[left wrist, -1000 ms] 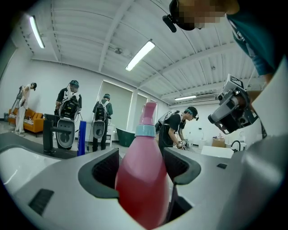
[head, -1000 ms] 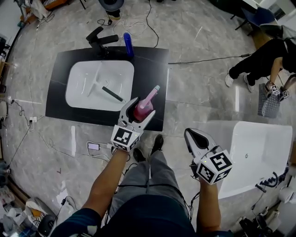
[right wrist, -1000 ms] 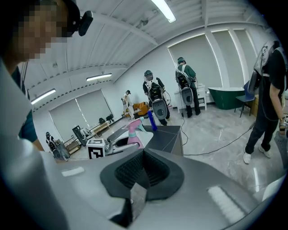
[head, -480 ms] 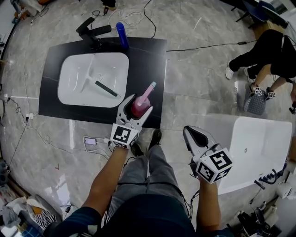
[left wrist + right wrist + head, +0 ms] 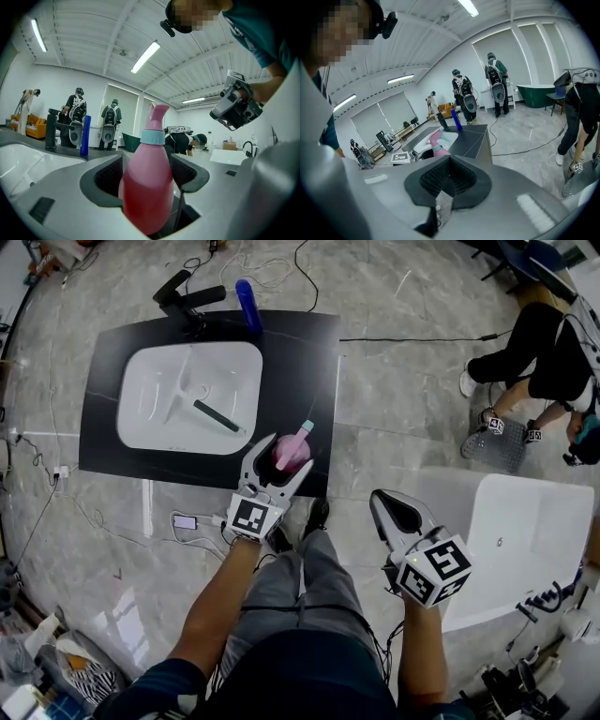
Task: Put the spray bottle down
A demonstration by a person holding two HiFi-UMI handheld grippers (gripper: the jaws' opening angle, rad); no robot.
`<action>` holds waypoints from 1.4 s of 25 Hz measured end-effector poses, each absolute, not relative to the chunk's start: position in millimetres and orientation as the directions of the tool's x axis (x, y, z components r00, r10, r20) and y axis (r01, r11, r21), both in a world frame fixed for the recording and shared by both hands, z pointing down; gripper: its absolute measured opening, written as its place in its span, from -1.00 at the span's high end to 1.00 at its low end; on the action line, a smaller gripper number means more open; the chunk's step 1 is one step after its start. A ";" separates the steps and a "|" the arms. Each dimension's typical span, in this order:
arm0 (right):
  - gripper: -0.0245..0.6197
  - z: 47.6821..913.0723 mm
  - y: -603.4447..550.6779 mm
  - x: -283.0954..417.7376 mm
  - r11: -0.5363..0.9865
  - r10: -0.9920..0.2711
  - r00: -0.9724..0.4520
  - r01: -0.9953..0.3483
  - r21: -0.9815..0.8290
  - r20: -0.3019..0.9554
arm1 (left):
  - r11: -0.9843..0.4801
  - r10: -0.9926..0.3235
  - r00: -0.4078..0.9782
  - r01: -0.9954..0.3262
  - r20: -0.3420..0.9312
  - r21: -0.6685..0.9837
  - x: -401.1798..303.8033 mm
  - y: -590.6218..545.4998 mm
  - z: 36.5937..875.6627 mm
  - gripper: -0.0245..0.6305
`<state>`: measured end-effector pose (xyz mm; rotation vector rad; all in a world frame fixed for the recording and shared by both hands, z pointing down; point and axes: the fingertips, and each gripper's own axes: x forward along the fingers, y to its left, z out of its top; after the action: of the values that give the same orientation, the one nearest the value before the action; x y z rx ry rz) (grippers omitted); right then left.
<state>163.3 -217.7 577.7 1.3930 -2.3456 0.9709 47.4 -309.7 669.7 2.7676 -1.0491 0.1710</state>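
The pink spray bottle (image 5: 292,450), with a pale blue collar and pink nozzle, stands upright between the jaws of my left gripper (image 5: 287,458), which is shut on its body. In the head view it hangs over the front right part of the black countertop (image 5: 314,371), near the front edge; I cannot tell whether its base touches. The left gripper view shows the bottle (image 5: 146,187) filling the gap between the dark pads (image 5: 108,176). My right gripper (image 5: 392,510) is off to the right over the floor, its jaws shut with nothing between them (image 5: 447,177).
A white sink (image 5: 187,395) set in the countertop holds a dark-handled tool (image 5: 220,417). A black faucet (image 5: 183,298) and a blue bottle (image 5: 247,306) stand at the back. A white tub (image 5: 525,540) lies right, cables and a phone (image 5: 185,522) on the floor, people at right.
My left gripper has come down with the bottle toward the counter's front right corner. The right gripper has sunk a little too. Both jaws stand as before.
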 end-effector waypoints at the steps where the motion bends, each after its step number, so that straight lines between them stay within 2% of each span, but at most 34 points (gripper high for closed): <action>1: 0.89 576.1 -218.2 162.7 0.324 -0.687 -0.514 -0.849 -0.417 0.513 | -0.737 -0.642 0.745 -0.665 0.180 0.121 46.8 -308.4 669.8 -0.04; 5: 0.89 563.8 -220.4 157.9 0.336 -0.696 -0.518 -0.847 -0.412 0.498 | -0.764 -0.609 0.767 -0.636 0.203 0.108 46.1 -300.9 667.1 -0.04; 10: 0.89 540.7 -222.7 144.3 0.359 -0.705 -0.527 -0.842 -0.401 0.474 | -0.804 -0.548 0.796 -0.586 0.257 0.099 37.3 -286.1 652.6 -0.16; 20: 0.89 488.4 -222.4 104.8 0.428 -0.713 -0.556 -0.827 -0.363 0.426 | -0.830 -0.499 0.794 -0.553 0.347 0.073 -3.5 -262.2 629.8 -0.19; 24: 0.89 458.8 -225.3 95.6 0.449 -0.727 -0.562 -0.824 -0.345 0.396 | -0.840 -0.501 0.801 -0.541 0.328 0.038 -23.4 -255.2 593.3 -0.19; 28: 0.89 413.9 -226.5 89.3 0.468 -0.754 -0.558 -0.827 -0.312 0.347 | -0.872 -0.477 0.840 -0.490 0.258 -0.015 -44.4 -241.1 516.1 -0.16; 30: 0.89 392.7 -228.0 81.3 0.494 -0.758 -0.571 -0.818 -0.294 0.315 | -0.871 -0.488 0.847 -0.488 0.213 -0.054 -64.6 -233.7 472.5 0.05; 35: 0.89 352.3 -222.4 59.1 0.549 -0.761 -0.596 -0.802 -0.237 0.255 | -0.827 -0.558 0.813 -0.528 0.168 -0.191 -124.8 -223.1 387.1 0.82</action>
<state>59.1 -222.4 352.3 1.3459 -2.6554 0.5016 -124.8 -223.1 387.1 3.1194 -0.9392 0.3569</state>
